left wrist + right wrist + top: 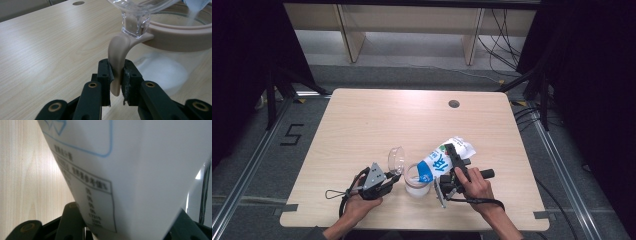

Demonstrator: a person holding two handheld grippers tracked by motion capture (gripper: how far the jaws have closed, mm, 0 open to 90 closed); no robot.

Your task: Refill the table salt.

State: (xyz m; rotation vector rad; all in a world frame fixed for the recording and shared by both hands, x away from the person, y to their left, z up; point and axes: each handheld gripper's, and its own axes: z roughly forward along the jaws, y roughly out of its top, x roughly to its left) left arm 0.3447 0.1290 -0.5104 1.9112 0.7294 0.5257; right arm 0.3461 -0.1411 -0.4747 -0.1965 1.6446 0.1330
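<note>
Left gripper (116,82) pinching jar (416,181) clasp (118,53), right gripper (451,172) clamped on tilted carton (443,161) at jar's 1 o'clock, lid (396,159) open at 10 o'clock, table (362,120) hole (454,104) at far 1 o'clock.

In the right gripper view the carton (140,170) runs past the top and side edges, its small print too blurred to read. In the left gripper view the jar (175,30) is cut off at the top and right edges.

We see a matt pale wood-grain desk (362,125), a clear glossy plastic jar (416,181) with a smooth matt beige rubbery tab (118,57), a smooth printed white-and-blue paper carton (439,162), and matt black plastic gripper fingers (103,75) with brass-coloured rivets.
</note>
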